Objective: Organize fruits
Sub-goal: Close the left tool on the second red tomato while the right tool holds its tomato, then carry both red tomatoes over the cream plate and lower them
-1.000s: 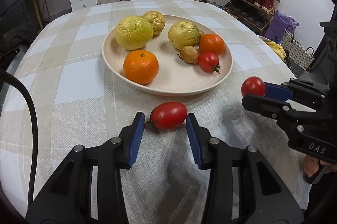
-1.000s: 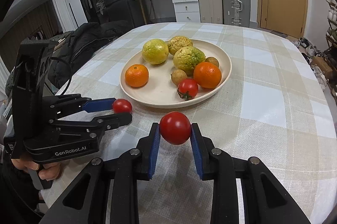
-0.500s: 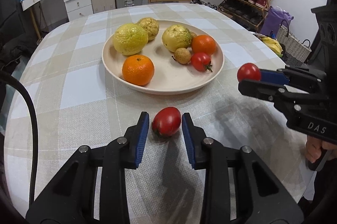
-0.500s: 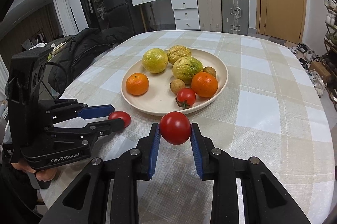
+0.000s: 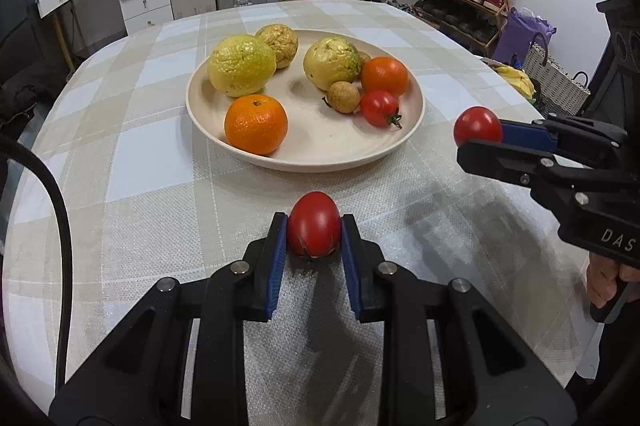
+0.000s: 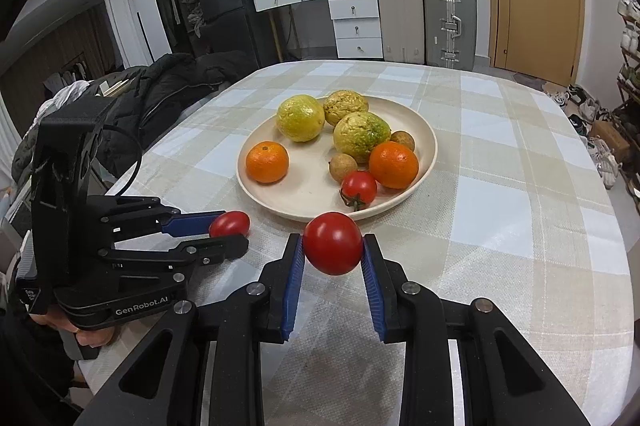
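A: How are the fingers of the left gripper (image 5: 314,238) seen?

B: They are seen closed onto an oval tomato (image 5: 314,224), which is pinched between the two blue pads down at the checked tablecloth (image 5: 132,161). Whether the tomato is touching the cloth cannot be told.

A: And the right gripper (image 6: 333,253)?

B: A rounder tomato (image 6: 333,244) is clamped between its pads and is held clear of the cloth, just in front of the near rim of the plate (image 6: 430,153).

A: What is found beyond the fingers?

B: The beige plate is set near the middle of the table. On it, two mandarins are laid, one on the left (image 5: 256,124) and one on the right (image 5: 385,75). A small stemmed tomato (image 5: 379,107) is placed beside the right one. Two small brown fruits are seen there, with one (image 5: 343,97) next to the stemmed tomato and the other half hidden behind. Three large bumpy yellow-green fruits (image 5: 241,64) are grouped at the back.

A: Is each gripper seen by the other camera?

B: Yes. In the right wrist view the left gripper is seen at the left, gripped by a hand (image 6: 90,336).
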`<action>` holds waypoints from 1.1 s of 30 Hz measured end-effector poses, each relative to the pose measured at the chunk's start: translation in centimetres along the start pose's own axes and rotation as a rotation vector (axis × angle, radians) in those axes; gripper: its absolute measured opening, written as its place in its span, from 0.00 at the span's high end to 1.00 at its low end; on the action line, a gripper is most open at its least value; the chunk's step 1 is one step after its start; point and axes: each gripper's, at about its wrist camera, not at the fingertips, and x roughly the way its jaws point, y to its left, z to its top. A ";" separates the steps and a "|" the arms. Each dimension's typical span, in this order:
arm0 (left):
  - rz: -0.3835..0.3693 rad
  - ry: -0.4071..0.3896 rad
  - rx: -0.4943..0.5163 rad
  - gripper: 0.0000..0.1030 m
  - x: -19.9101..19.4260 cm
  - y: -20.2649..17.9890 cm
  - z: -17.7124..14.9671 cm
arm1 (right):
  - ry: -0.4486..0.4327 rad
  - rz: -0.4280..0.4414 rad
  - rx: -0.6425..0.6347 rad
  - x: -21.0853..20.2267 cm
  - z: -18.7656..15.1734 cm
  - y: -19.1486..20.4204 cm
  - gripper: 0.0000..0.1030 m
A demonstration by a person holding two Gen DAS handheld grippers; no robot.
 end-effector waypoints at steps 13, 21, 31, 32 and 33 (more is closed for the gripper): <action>0.029 -0.140 0.033 0.77 -4.0 -1.3 0.8 | -0.054 0.008 0.014 -0.9 0.2 -0.3 0.71; 0.043 -0.216 0.029 0.77 -6.5 -1.5 1.2 | -0.086 0.024 0.011 -1.5 0.7 -0.2 0.71; 0.039 -0.254 0.011 0.77 -7.8 -1.5 2.0 | -0.113 0.036 0.001 -2.3 1.8 -0.1 0.71; 0.038 -0.257 0.008 0.77 -7.9 -1.5 2.0 | -0.117 0.038 0.000 -2.3 1.9 -0.1 0.71; 0.036 -0.261 0.007 0.77 -8.0 -1.5 2.2 | -0.120 0.040 -0.002 -2.4 2.1 -0.1 0.71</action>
